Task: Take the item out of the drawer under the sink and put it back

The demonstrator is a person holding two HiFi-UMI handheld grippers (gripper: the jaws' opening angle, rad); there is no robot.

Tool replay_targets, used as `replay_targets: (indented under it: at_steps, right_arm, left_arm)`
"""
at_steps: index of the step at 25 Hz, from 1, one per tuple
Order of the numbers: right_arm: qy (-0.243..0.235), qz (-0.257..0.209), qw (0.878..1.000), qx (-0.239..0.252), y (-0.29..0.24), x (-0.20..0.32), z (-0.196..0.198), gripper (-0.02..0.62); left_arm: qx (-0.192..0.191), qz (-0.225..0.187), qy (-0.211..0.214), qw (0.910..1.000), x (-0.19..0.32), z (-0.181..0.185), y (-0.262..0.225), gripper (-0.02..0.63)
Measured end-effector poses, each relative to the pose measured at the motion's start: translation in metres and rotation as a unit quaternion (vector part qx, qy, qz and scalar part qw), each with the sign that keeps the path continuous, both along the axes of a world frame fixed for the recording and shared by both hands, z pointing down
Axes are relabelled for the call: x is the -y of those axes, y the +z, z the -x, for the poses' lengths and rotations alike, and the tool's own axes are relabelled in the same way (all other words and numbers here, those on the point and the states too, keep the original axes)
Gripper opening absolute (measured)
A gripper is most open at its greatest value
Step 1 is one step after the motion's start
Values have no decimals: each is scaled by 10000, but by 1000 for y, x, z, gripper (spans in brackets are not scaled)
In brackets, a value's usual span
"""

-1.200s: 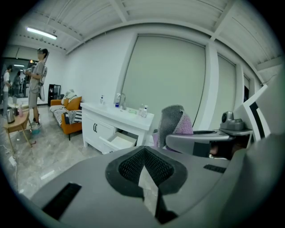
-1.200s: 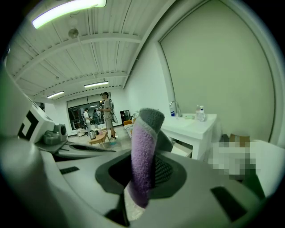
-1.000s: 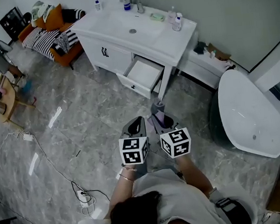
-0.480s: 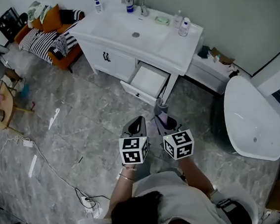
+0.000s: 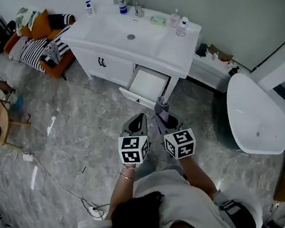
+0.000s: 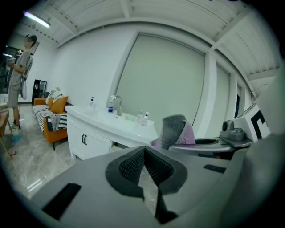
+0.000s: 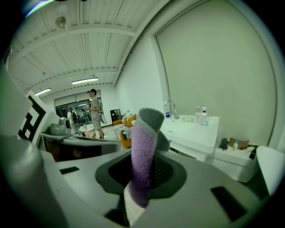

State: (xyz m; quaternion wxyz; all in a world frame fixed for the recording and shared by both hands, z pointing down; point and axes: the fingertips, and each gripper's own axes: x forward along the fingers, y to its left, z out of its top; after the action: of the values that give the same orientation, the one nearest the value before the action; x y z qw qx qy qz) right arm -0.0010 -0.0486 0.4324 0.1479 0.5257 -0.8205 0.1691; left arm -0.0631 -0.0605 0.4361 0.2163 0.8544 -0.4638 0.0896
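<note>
Person is standing at bottom centre of the head view, holding both grippers out ahead, side by side over the marbled floor. Left gripper is clenched on nothing: its dark pads are meeting in a closed V in the left gripper view, with no item between them. Right gripper is grasping the task's item, a rolled grey and purple cloth, which is standing up out of the jaws, pinched at its lower part, its grey top well clear of the pads. In the head view the cloth is sitting just above centre, between the marker cubes and the furniture, apart from the drawer. Beyond it the drawer is standing pulled open from the right side of the white vanity, its white inside showing nothing I can make out. Above it, the sink is lying in the counter, with bottles at the counter's right end. A white bathtub is filling the right edge; a striped sofa is sitting at upper left. Judgement on progress: the take-out half is looking done, with the cloth out and in hand; left to do are carrying it to the open drawer, setting it inside and letting go
</note>
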Motion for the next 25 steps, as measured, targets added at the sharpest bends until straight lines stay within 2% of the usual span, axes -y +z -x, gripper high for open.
replay_targets:
  at_steps: [5,10,16,22,25]
  right_arm:
    - [258,-74,9996,33,-6,19,-2,81]
    - [432,-161,9989,93,-10,32,-3,81]
    - [568,-264,9980,86,-15,33,-8,81]
    - [621,-212,9978,96,-10,39,-10,81]
    - [624,-179,9978,127,-7,44,-8,81]
  left_arm:
    - [28,98,131,9999,23,5,-2,5]
    - [97,16,280,9996,36,8,-7,5]
    - [-213,-288,500,9981,36,-1,-18,5]
    - [-244,-87,287,9993,41,6,-10,5]
    - [-235,-104,323,9991,44,11,-9,5]
